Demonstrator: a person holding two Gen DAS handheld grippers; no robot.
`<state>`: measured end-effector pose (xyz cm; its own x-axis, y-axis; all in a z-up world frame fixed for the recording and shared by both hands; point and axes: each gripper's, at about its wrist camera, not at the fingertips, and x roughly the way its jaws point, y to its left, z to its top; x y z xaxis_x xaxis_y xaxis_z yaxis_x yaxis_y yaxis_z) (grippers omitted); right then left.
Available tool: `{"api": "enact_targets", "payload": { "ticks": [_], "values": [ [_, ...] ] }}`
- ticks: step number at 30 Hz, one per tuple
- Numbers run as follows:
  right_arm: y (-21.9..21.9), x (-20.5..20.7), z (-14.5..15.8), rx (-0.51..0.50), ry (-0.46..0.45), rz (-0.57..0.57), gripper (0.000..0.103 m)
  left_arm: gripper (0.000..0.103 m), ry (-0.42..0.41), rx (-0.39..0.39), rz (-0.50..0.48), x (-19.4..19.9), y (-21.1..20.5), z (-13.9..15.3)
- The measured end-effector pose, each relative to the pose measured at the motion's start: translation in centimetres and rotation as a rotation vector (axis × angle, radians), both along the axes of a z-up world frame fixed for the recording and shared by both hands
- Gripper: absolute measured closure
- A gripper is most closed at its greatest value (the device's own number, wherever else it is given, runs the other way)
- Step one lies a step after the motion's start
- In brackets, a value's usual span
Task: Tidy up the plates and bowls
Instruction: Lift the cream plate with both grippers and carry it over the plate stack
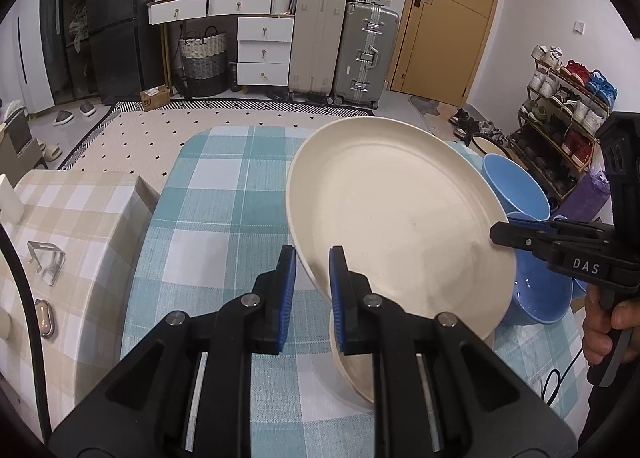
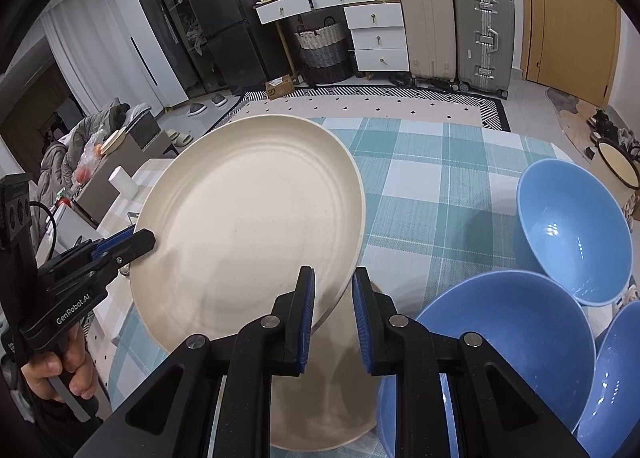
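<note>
Three blue bowls (image 2: 576, 234) crowd the right side of the teal checked tablecloth (image 1: 224, 197), just beside the cream plate (image 1: 392, 213) and partly behind it in the left wrist view; a second cream plate (image 2: 320, 414) lies flat on the cloth beneath the raised one. A beige checked table (image 1: 72, 217) stands to the left, with suitcases (image 1: 344, 49) and white drawers (image 1: 264, 45) by the far wall. The cream plate is held above the table, tilted, its face turned up and toward the cameras, its right edge lower. The left gripper (image 1: 313, 270) is clamped on the plate's near-left rim, and the right gripper (image 2: 334, 298) is closed on the opposite rim.
</note>
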<state>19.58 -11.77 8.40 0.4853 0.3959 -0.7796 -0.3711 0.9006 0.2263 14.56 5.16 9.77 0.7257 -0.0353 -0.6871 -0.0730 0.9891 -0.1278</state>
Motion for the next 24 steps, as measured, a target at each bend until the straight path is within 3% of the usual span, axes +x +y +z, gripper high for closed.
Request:
{"api": "enact_targets", "payload": {
  "ticks": [24],
  "values": [
    [-0.1, -4.8, -2.5, -0.009, 0.006, -0.017, 0.083, 0.09, 0.045, -0.015, -0.022, -3.7, -0.1, -2.9]
  ]
}}
